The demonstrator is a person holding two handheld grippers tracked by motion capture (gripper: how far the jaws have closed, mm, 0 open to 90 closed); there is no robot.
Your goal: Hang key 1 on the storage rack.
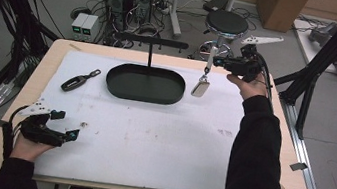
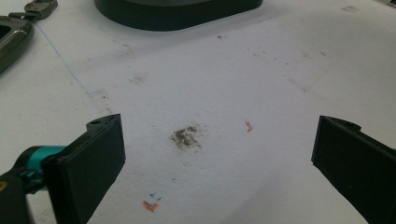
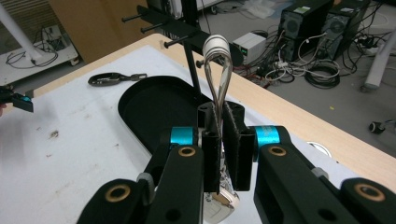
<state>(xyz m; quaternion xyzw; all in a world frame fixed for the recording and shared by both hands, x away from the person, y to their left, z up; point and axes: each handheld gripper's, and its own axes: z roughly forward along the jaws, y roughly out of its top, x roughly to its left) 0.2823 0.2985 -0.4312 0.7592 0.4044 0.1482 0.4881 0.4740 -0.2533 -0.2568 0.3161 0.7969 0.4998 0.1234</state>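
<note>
Right gripper (image 1: 216, 61) is up at about 1 o'clock over the table (image 1: 152, 188), jaws clamped flat on the wire loop of a silver key fob (image 1: 201, 87), which hangs free below, just off the 3 o'clock end of the black tray (image 1: 145, 85). In the right gripper view the loop (image 3: 217, 70) stands up between the pads, its tip near the lowest peg of the hanger rack (image 3: 175, 29).

Left gripper (image 1: 62, 124) rests at 8 o'clock, jaws wide apart on nothing. A second, dark fob (image 1: 79, 80) lies at 10 o'clock, untouched.

Risks, as judged:
- The grip is on thin wire only; the fob's body could swing and twist the loop off-line from a peg.
- A loop that narrow may miss or snag a peg.
- Nudging the rack's thin post may tip it.
</note>
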